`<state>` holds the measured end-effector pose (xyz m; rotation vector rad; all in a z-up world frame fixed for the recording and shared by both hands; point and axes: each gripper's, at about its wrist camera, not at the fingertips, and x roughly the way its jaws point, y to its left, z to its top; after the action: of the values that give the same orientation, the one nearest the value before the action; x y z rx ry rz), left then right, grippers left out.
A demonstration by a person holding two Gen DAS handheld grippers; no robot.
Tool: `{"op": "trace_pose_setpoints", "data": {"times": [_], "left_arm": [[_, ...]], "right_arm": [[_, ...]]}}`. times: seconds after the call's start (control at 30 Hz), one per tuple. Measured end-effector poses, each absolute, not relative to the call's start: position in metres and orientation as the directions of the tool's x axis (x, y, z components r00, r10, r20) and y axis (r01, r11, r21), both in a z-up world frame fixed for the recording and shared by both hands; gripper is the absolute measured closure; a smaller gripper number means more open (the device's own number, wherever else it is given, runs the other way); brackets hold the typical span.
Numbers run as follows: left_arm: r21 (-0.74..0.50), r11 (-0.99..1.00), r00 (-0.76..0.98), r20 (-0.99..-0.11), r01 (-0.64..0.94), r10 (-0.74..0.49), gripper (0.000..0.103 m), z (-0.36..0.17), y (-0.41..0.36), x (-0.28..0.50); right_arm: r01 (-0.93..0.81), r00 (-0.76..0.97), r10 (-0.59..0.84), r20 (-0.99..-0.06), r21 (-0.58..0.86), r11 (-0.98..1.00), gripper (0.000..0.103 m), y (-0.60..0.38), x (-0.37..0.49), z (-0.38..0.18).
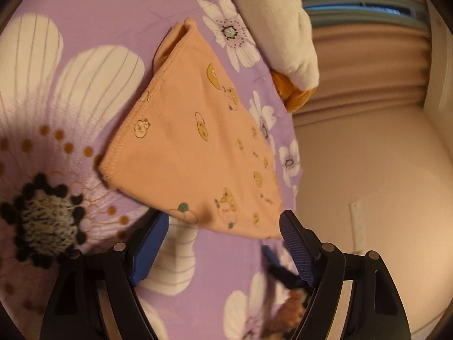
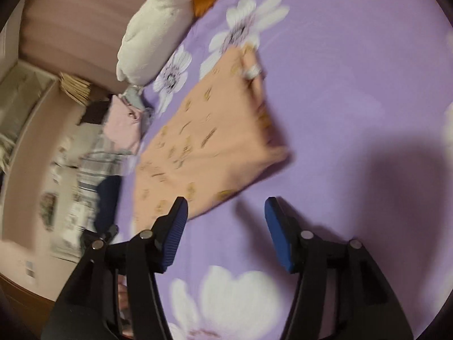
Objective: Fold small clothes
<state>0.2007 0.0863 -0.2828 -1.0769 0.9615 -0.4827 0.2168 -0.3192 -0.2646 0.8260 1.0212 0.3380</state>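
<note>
Lilac bedsheet (image 1: 119, 8) printed with large white flowers covers the bed, and a folded peach garment (image 1: 195, 147) with small cartoon prints lies flat on it. A white plush toy (image 1: 271, 28) with an orange part rests beyond the garment near the bed's edge; it is cut off at the top of both views, so what it depicts cannot be told.

The right wrist view is smeared by motion: the garment's prints read as streaks, and a heap of other clothes (image 2: 119, 130) at the bed's side, pink, striped and dark pieces, cannot be told apart clearly. A pale box and clutter on the floor beyond are too blurred to name.

The left claw (image 1: 223, 238) points downward at the garment's near edge, its blue pads wide apart, holding nothing; the cloth's hem lies just ahead of the fingertips, and contact cannot be told. Below its right finger a blurred dark-and-blue shape shows, too smeared to name.

The right claw (image 2: 226, 212) tilts down over the sheet, jaws apart and empty, with the garment's near corner just beside its left finger (image 2: 175, 226).
</note>
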Motion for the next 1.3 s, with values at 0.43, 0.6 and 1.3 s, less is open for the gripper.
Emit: {"op": "trace_pose_setpoints", "data": {"times": [0.43,0.6,1.3], "left_arm": [[-0.863,0.446,0.625,-0.488,-0.239,-0.609,0.042,-0.283,0.051,0.262],[-0.838,0.429,0.599,-0.542,-0.336,-0.590,0.089,-0.308,0.060,0.278],[-0.729,0.624,0.525,-0.661,-0.280,-0.536,0.096,-0.292,0.093,0.148]], "right_arm": [[0.331,0.653,0.529,-0.541,0.833,0.443,0.050,-0.286,0.261,-0.279],[0.367,0.644,0.484,-0.592,0.795,0.483,0.096,-0.279,0.289,-0.293],[0.264,0.616,0.474,-0.630,0.731,0.629,0.096,-0.327,0.118,-0.266]]}}
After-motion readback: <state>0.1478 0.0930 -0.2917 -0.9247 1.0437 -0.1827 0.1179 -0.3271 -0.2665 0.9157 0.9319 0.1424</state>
